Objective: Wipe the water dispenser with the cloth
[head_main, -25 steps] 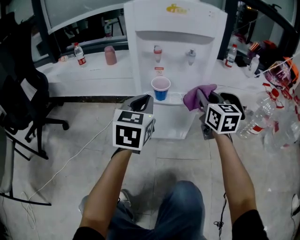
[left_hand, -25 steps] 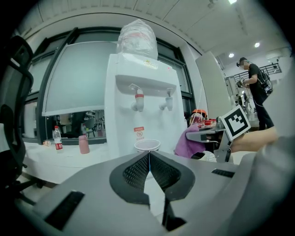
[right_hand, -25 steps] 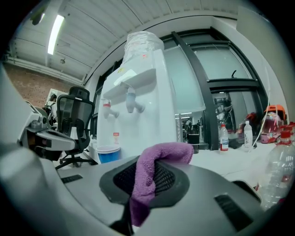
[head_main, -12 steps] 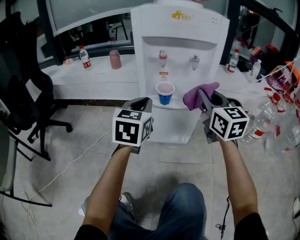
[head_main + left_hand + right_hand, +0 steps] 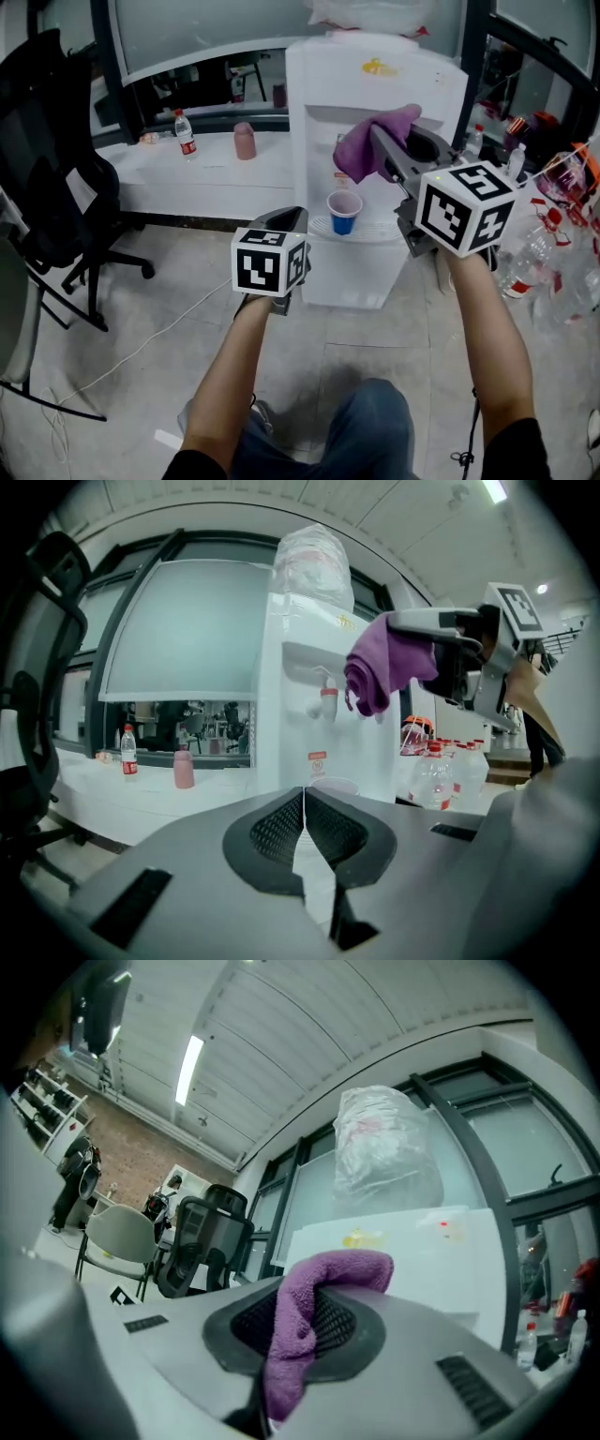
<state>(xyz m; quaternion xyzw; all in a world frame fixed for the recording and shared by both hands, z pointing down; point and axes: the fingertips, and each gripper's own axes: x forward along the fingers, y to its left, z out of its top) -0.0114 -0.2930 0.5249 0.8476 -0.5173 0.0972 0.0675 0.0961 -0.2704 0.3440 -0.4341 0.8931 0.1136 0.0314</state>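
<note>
R gripper (image 5: 382,148), jaws clamped on purple cloth (image 5: 361,148), has risen to upper centre, near water dispenser (image 5: 375,80) front, so wiping can start; L gripper (image 5: 287,221) closed, empty, frame centre.

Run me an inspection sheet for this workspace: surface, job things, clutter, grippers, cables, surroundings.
Surface: tiled floor; white ledge under the window.
Job's things: white water dispenser; purple cloth raised before its upper front; cup on its drip tray.
Clutter: bottle and pink container on the ledge; clear plastic bottles at right.
Grippers: left gripper shut, empty; right gripper shut on the cloth.
Cables: white cable across the floor.
Surroundings: black office chair at left; windows behind.
</note>
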